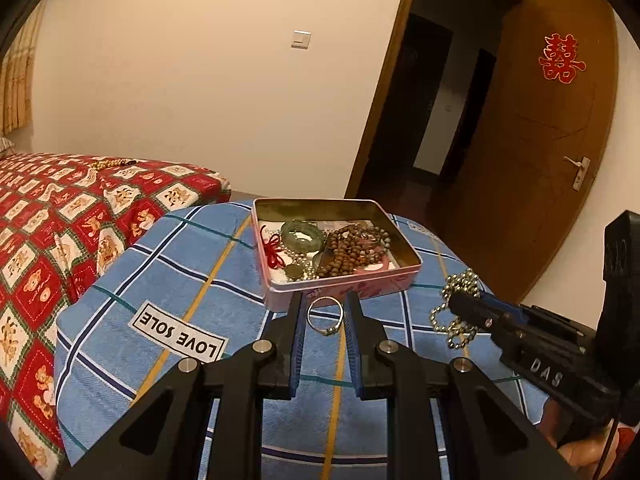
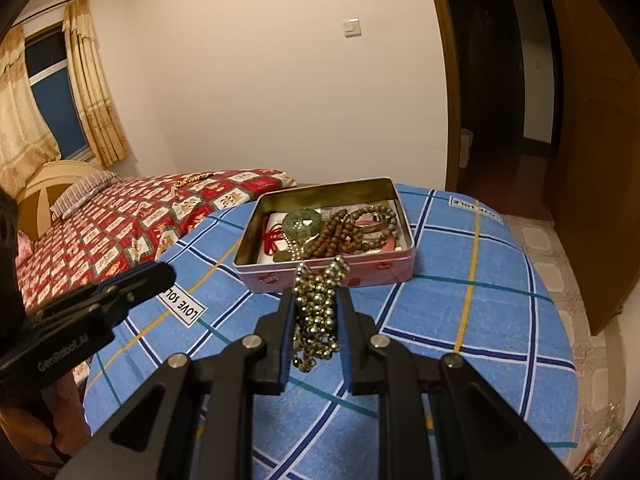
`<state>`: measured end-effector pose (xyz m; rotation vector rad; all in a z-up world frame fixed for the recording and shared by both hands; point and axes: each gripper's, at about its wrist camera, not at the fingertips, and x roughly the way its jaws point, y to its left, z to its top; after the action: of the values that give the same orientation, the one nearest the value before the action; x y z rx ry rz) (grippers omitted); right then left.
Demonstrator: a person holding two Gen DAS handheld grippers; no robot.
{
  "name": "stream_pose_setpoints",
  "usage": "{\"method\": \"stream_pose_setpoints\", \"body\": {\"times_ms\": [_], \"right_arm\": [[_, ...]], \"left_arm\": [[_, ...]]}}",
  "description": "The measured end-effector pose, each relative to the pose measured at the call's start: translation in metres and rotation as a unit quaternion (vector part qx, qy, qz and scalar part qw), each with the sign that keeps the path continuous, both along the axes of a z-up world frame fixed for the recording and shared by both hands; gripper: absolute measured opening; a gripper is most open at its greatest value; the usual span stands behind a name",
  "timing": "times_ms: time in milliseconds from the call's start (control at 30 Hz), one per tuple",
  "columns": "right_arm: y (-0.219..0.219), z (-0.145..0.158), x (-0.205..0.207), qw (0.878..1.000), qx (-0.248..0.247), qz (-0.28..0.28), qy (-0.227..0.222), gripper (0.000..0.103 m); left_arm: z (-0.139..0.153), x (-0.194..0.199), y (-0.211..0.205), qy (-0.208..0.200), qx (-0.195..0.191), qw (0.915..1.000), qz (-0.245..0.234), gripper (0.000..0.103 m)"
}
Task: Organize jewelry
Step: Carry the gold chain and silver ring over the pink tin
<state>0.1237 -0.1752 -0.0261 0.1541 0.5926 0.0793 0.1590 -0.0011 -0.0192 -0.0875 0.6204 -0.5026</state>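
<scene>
Above a blue plaid cloth beside a bed, the left gripper pinches a silver ring between nearly closed pads, just short of an open pink tin of bracelets and beads. The right gripper clamps a bunched bead chain, lifted near the tin's front wall.

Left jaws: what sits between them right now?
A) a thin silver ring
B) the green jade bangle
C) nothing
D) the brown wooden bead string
A: in the left wrist view the thin silver ring is pinched upright between the left jaws, just short of the pink metal tin.
</scene>
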Motion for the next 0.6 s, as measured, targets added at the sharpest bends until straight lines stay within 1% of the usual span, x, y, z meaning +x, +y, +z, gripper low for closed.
{"method": "stream_pose_setpoints", "body": {"times_ms": [67, 167, 300, 433, 533, 600], "right_arm": [[-0.005, 0.0, 0.003, 1.0, 0.009, -0.003, 0.002, 0.022], [-0.014, 0.004, 0.005, 1.0, 0.02, -0.002, -0.01, 0.022], [-0.023, 0.01, 0.013, 0.999, 0.027, 0.005, -0.025, 0.022], [-0.027, 0.02, 0.026, 0.998, 0.038, 0.015, -0.042, 0.022], [-0.028, 0.029, 0.036, 0.997, 0.044, 0.022, -0.058, 0.022], [-0.029, 0.034, 0.043, 0.996, 0.046, 0.023, -0.068, 0.022]], "left_arm": [[0.001, 0.0, 0.0, -0.005, 0.002, 1.0, 0.004, 0.019], [0.004, 0.002, 0.003, -0.011, 0.002, 0.9998, 0.013, 0.019], [0.01, 0.008, 0.005, -0.019, -0.01, 0.9996, 0.019, 0.019], [0.018, 0.017, -0.001, -0.034, -0.018, 0.9992, 0.013, 0.019], [0.022, 0.024, -0.007, -0.052, -0.032, 0.9982, 0.003, 0.019], [0.024, 0.034, -0.01, -0.054, -0.051, 0.9972, -0.002, 0.019]]}}
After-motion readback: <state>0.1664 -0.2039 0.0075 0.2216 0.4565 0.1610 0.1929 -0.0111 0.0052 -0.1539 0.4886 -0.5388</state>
